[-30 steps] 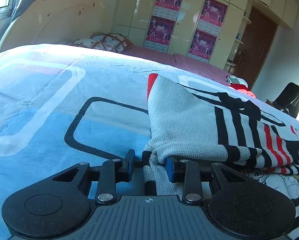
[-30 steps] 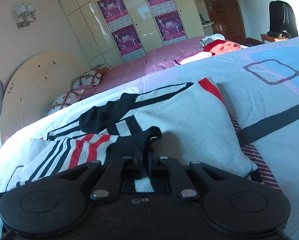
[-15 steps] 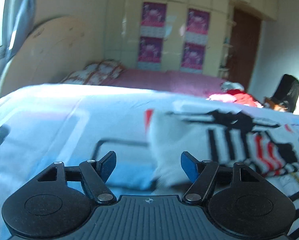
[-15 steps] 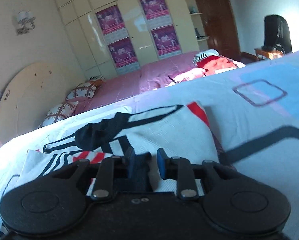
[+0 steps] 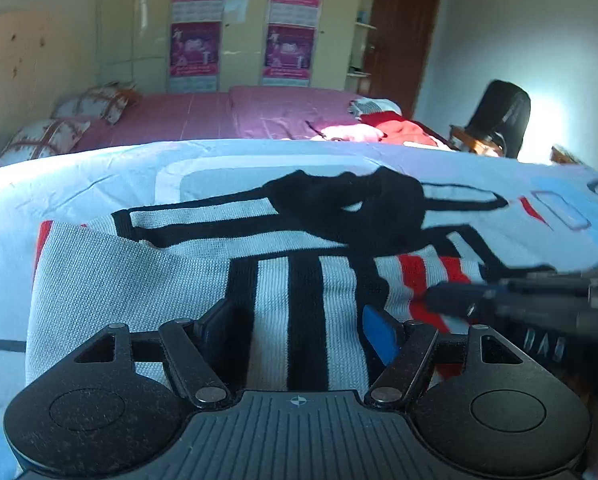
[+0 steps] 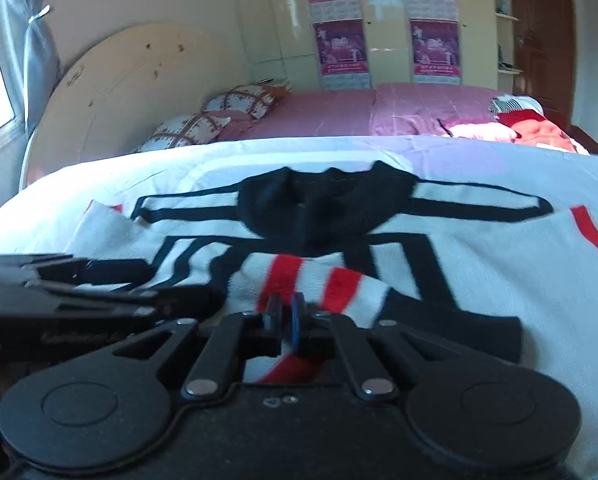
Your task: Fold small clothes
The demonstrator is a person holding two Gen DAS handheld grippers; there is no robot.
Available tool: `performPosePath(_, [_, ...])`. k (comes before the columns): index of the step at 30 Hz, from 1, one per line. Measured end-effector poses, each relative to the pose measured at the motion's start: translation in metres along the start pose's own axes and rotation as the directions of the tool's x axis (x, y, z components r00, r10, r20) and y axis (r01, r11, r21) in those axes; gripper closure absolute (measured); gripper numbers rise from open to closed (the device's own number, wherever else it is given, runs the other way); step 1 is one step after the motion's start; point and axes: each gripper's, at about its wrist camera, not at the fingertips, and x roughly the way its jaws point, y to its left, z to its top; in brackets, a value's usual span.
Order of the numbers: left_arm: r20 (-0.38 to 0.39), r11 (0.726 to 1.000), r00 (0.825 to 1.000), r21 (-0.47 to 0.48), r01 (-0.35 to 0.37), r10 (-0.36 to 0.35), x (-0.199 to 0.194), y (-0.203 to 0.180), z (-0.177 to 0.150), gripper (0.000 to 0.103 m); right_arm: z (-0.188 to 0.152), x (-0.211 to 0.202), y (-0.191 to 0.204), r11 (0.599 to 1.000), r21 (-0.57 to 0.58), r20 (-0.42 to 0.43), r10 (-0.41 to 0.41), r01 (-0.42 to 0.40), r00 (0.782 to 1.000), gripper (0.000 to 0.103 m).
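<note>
A small white knit sweater (image 5: 139,280) with black and red stripes and a black collar (image 5: 351,204) lies on the blue-and-white bedspread (image 5: 79,176). My left gripper (image 5: 299,330) is open, its jaws wide apart just above the sweater's striped front. My right gripper (image 6: 283,314) is shut on the red-and-white striped sleeve (image 6: 319,284), which is folded across the sweater's (image 6: 479,248) body. The right gripper also shows blurred at the right in the left wrist view (image 5: 539,292); the left gripper shows at the left in the right wrist view (image 6: 79,292).
A second bed with a pink cover (image 5: 219,116) stands behind, with patterned pillows (image 6: 219,112) and a heap of red and white clothes (image 5: 379,128). A cream wardrobe with posters (image 5: 243,20), a brown door (image 5: 399,32) and a black chair (image 5: 499,116) stand at the back.
My left gripper let go of the sweater's edge, opened wide and swung over the sweater's front. My right gripper opened, moved across and shut on the striped sleeve.
</note>
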Motion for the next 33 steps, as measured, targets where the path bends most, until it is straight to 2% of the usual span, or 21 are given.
performPosePath(3, [0.01, 1.0, 1.0, -0.031, 0.002, -0.002, -0.01, 0.015, -0.004, 0.032, 0.0, -0.007, -0.01, 1.0, 0.024, 0.0, -0.009, 0.009, 1.0, 0.103])
performPosePath(5, [0.009, 0.998, 1.0, -0.067, 0.016, -0.016, -0.009, 0.025, -0.002, 0.032, 0.005, -0.007, -0.009, 0.999, 0.033, 0.002, 0.0, 0.0, 1.0, 0.095])
performPosePath(6, [0.008, 0.998, 1.0, -0.067, 0.012, -0.012, -0.009, 0.024, -0.002, 0.032, 0.008, -0.005, -0.004, 1.0, 0.02, 0.013, 0.0, 0.0, 1.0, 0.085])
performPosePath(7, [0.002, 0.998, 1.0, -0.058, -0.003, 0.003, -0.007, 0.021, 0.001, 0.032, 0.011, -0.002, 0.002, 1.0, 0.014, 0.016, 0.003, -0.003, 1.0, 0.082])
performPosePath(11, [0.026, 0.997, 0.999, -0.058, -0.044, 0.046, -0.015, 0.014, 0.003, 0.032, 0.014, 0.009, 0.011, 0.999, 0.033, 0.007, -0.011, 0.01, 1.0, 0.082])
performPosePath(13, [0.015, 0.996, 0.997, -0.043, -0.079, 0.08, -0.014, 0.012, 0.004, 0.032, 0.015, 0.013, 0.017, 1.0, 0.003, 0.009, -0.03, 0.03, 1.0, 0.081])
performPosePath(15, [-0.011, 0.995, 0.997, -0.057, -0.081, 0.081, -0.008, 0.017, 0.001, 0.032, 0.012, 0.018, 0.027, 0.989, -0.105, 0.004, -0.103, 0.103, 0.995, 0.091])
performPosePath(16, [-0.006, 0.996, 0.997, -0.053, -0.076, 0.076, -0.009, 0.02, 0.0, 0.032, 0.011, 0.019, 0.03, 0.967, -0.167, 0.025, -0.189, 0.191, 0.982, 0.101])
performPosePath(17, [-0.011, 0.995, 0.997, -0.055, -0.078, 0.077, -0.011, 0.024, 0.0, 0.032, 0.011, 0.019, 0.024, 0.951, -0.17, 0.038, -0.254, 0.256, 0.967, 0.102])
performPosePath(18, [-0.016, 0.995, 0.997, -0.063, -0.079, 0.079, -0.016, 0.03, 0.001, 0.032, 0.013, 0.017, 0.012, 0.955, -0.13, 0.031, -0.265, 0.267, 0.964, 0.101])
performPosePath(20, [-0.02, 0.992, 0.995, -0.073, -0.101, 0.1, -0.024, 0.042, 0.003, 0.032, 0.017, 0.013, -0.009, 0.974, -0.053, 0.008, -0.22, 0.22, 0.976, 0.096])
performPosePath(22, [0.006, 0.987, 0.991, -0.09, -0.131, 0.132, -0.032, 0.055, 0.009, 0.032, 0.019, 0.008, -0.013, 0.977, -0.055, 0.02, -0.207, 0.207, 0.978, 0.082])
performPosePath(24, [0.033, 0.988, 0.991, -0.094, -0.123, 0.127, -0.034, 0.068, 0.015, 0.032, 0.02, 0.0, -0.013, 0.982, -0.035, 0.063, -0.185, 0.188, 0.981, 0.082])
performPosePath(26, [0.035, 0.989, 0.991, -0.084, -0.124, 0.127, -0.027, 0.081, 0.022, 0.032, 0.02, -0.001, -0.011, 0.99, -0.008, 0.067, -0.143, 0.144, 0.987, 0.082])
performPosePath(28, [0.001, 0.986, 0.99, -0.093, -0.137, 0.138, -0.013, 0.097, 0.026, 0.032, 0.018, 0.004, -0.006, 0.994, -0.011, 0.055, -0.108, 0.108, 0.993, 0.084])
performPosePath(29, [-0.04, 0.985, 0.99, -0.102, -0.139, 0.136, -0.002, 0.107, 0.025, 0.032, 0.015, 0.008, -0.004, 0.994, -0.021, 0.039, -0.111, 0.112, 0.993, 0.085])
performPosePath(30, [-0.042, 0.988, 0.992, -0.098, -0.118, 0.115, 0.005, 0.113, 0.022, 0.026, 0.012, 0.013, -0.003, 0.991, -0.037, 0.03, -0.127, 0.128, 0.991, 0.085])
performPosePath(33, [-0.034, 0.993, 0.994, -0.056, -0.105, 0.103, 0.007, 0.113, 0.022, 0.023, 0.01, 0.014, 0.001, 0.988, -0.063, 0.047, -0.139, 0.142, 0.989, 0.085])
